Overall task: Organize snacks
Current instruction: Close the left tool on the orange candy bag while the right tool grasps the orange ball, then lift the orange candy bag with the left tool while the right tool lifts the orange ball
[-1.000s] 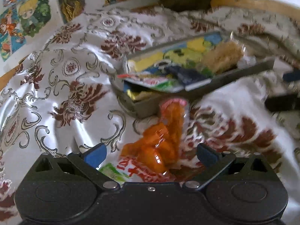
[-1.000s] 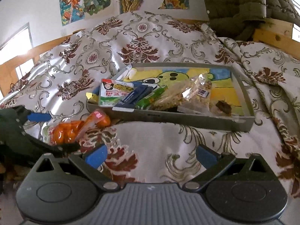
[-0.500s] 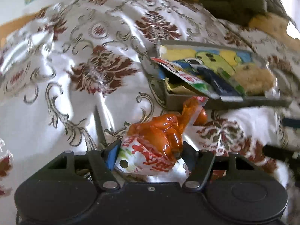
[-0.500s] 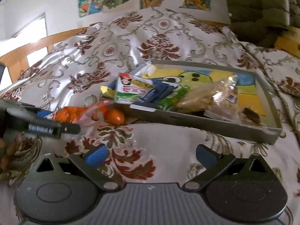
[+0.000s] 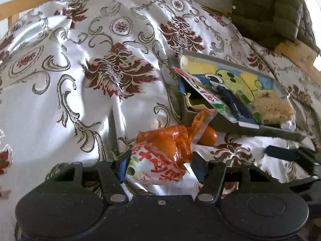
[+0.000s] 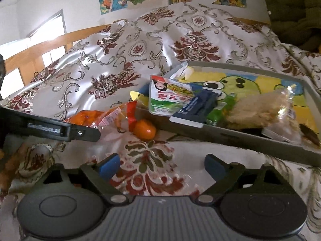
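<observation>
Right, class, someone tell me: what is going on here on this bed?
A person is tidying snacks into a grey tray on the bedspread. The left gripper, whose jaws have just been closing, is clamped on an orange snack bag lying beside the tray. The right gripper hangs open over the bedspread, holding nothing.

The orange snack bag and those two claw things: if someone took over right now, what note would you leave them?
Left gripper: jaws have just been closing on the orange snack bag, which lies on the bedspread just outside the tray.
Right gripper: open, holding nothing, over the bedspread near the tray.
Done: several snack packets already sit in the tray.
Left: lift the orange bag into the tray.
</observation>
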